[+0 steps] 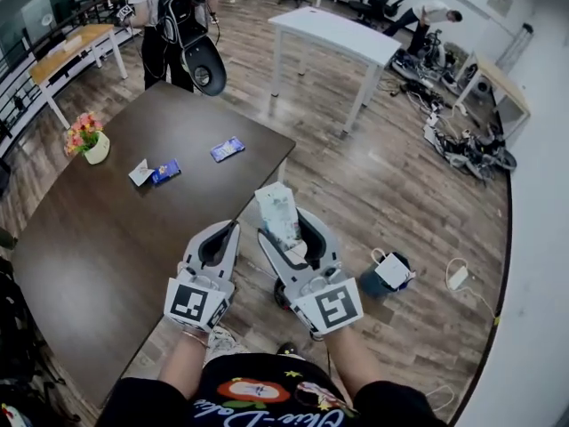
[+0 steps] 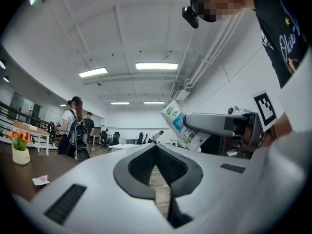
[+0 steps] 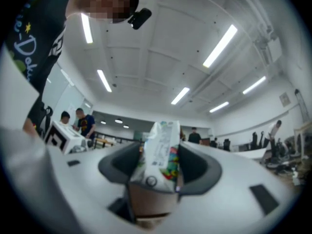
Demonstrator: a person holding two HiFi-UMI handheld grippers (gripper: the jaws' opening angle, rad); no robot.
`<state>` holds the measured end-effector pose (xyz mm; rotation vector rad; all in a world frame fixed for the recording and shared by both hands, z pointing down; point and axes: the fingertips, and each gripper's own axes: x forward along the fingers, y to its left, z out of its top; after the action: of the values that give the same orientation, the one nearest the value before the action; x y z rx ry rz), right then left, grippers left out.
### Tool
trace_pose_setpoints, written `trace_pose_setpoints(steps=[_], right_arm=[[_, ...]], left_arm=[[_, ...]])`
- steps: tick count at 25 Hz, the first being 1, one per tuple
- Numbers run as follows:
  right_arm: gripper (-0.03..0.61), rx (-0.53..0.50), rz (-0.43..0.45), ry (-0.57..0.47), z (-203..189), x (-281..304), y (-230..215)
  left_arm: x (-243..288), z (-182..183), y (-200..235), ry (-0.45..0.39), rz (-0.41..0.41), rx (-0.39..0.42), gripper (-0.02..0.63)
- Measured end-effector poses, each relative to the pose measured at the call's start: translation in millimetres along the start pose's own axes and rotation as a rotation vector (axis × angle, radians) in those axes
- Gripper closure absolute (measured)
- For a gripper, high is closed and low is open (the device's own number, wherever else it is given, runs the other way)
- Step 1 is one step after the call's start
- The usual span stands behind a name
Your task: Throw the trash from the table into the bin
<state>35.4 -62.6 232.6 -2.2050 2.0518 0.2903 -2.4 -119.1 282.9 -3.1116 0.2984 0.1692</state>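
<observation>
Right gripper (image 1: pixel 286 225): its jaws stood wide and clamped on a drink carton, one pad on each side.
Drink carton (image 1: pixel 277 208): white with green and blue print. It stood upright between the right jaws near the centre of the head view, in the air just off the table's right edge.
Left gripper (image 1: pixel 229 229): the jaw tips were together with nothing between them. It was at 9 o'clock of the right gripper, just beside it.
Bin (image 1: pixel 373 285): dark, with something white in its mouth. It stood on the wooden floor at 4 o'clock of the carton, well apart from it.
Table (image 1: pixel 98 247): dark brown, filling the head view from 7 to 11 o'clock.
Trash on the table: a blue wrapper (image 1: pixel 228 149) lay at 11 o'clock of the carton. A second blue wrapper (image 1: pixel 166 171) lay farther toward 10 o'clock, touching a white scrap (image 1: pixel 140 173).
Flower pot (image 1: pixel 89 140): it stood near the table's far left edge, at 10 o'clock.
Person with backpack (image 1: pixel 178 25): standing beyond the table, at 11 o'clock.
</observation>
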Motion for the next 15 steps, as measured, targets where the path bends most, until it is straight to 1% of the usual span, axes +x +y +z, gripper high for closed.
trace_pose_setpoints(steps=[4,7,11,15], right_arm=[[0.321,0.001,-0.047,0.003,5.4,-41.3,-23.5],[0.321,-0.022,-0.083,0.013,4.8,-68.3,-38.2],[0.321,-0.027,-0.128,0.028,-1.7,-100.7,-56.1],[0.321,-0.017,-0.144,0.028,-4.1,-129.5,-66.8]], left_arm=[[16.8,-10.8,-42.7,0.011,-0.049,-0.024,0.607],[27.4,-19.6,-69.8,0.018,-0.08,-0.05,0.607],[36.9,-27.0,-104.2,0.028,-0.127,-0.053,0.607],[46.7,-32.4,-136.0,0.036,-0.16,-0.051,0.607]])
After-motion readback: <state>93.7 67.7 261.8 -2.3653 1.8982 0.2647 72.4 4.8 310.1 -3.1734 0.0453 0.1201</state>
